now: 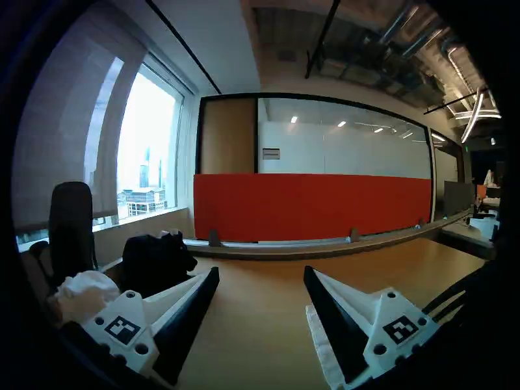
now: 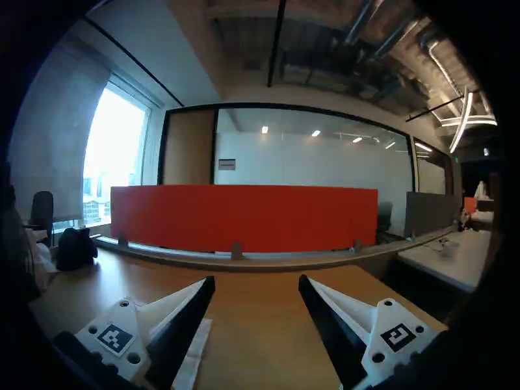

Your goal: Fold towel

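Towel (image 1: 320,348), white, laid flat on the wooden worktop (image 1: 260,325): one edge is seen low beside the right-side finger of the left hand-held gripper (image 1: 260,270), and in the right gripper view a strip is seen under the left-side finger of the right hand-held gripper (image 2: 255,278); contact with either finger cannot be told. Both hand-held grippers are held spread wide above the worktop, with bare wood between the fingers and nothing pinched. Also recorded: a black bag (image 1: 157,261) at the far left of the worktop, a crumpled white cloth (image 1: 83,294) near it, and a red partition panel (image 1: 312,207) along the far edge.
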Motion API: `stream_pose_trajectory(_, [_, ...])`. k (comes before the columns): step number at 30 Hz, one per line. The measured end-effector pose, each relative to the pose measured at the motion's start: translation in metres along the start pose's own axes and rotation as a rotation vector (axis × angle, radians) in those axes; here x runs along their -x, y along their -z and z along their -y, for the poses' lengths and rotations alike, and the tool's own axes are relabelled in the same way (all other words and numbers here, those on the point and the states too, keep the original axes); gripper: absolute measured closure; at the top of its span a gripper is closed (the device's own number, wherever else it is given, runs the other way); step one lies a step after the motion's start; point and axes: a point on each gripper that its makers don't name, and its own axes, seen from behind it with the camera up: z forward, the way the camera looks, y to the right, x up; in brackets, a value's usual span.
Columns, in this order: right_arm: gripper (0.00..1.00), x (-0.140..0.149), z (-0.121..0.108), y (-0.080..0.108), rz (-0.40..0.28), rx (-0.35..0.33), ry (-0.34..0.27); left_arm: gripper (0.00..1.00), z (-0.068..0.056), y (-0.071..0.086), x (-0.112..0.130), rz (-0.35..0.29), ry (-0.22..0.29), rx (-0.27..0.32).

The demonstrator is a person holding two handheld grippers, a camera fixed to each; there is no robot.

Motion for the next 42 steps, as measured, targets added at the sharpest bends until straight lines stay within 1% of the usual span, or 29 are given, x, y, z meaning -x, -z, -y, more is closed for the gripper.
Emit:
stream_pose_trajectory(6, [0.0, -0.031, -0.004, 0.004, 0.005, 0.011, -0.001, 0.04, 0.004, 0.004, -0.031, 0.014, -0.024, -0.001])
stream_pose_trajectory(9, [0.0, -0.041, -0.002, 0.007, 0.013, 0.007, 0.001, 0.04, 0.004, 0.006, -0.043, 0.015, -0.022, 0.001])
stream_pose_trajectory(12, [0.0, -0.047, -0.003, 0.009, 0.021, 0.014, 0.009, 0.04, 0.002, 0.007, -0.05, 0.022, -0.025, 0.012])
stream_pose_trajectory(18, [0.0, -0.062, -0.004, 0.009, 0.028, 0.017, 0.024, 0.04, -0.002, 0.008, -0.063, 0.036, -0.051, 0.036])
stream_pose_trajectory(24, [0.0, -0.076, 0.003, 0.009, 0.035, -0.021, 0.046, 0.03, -0.011, 0.009, -0.069, 0.062, -0.076, 0.078])
stream_pose_trajectory(27, [0.0, -0.079, 0.012, 0.011, 0.043, -0.063, 0.068, 0.04, -0.018, 0.01, -0.067, 0.085, -0.092, 0.113])
stream_pose_trajectory(33, [0.0, -0.072, 0.034, 0.013, 0.089, -0.18, 0.125, 0.04, -0.034, 0.014, -0.061, 0.127, -0.136, 0.197])
stream_pose_trajectory(36, [0.0, -0.064, 0.046, 0.016, 0.118, -0.247, 0.152, 0.04, -0.044, 0.016, -0.056, 0.155, -0.148, 0.246])
stream_pose_trajectory(39, [0.0, -0.056, 0.059, 0.022, 0.158, -0.324, 0.184, 0.04, -0.058, 0.02, -0.052, 0.177, -0.157, 0.312])
stream_pose_trajectory(42, [0.0, -0.051, 0.068, 0.025, 0.186, -0.379, 0.213, 0.04, -0.068, 0.024, -0.049, 0.193, -0.164, 0.361])
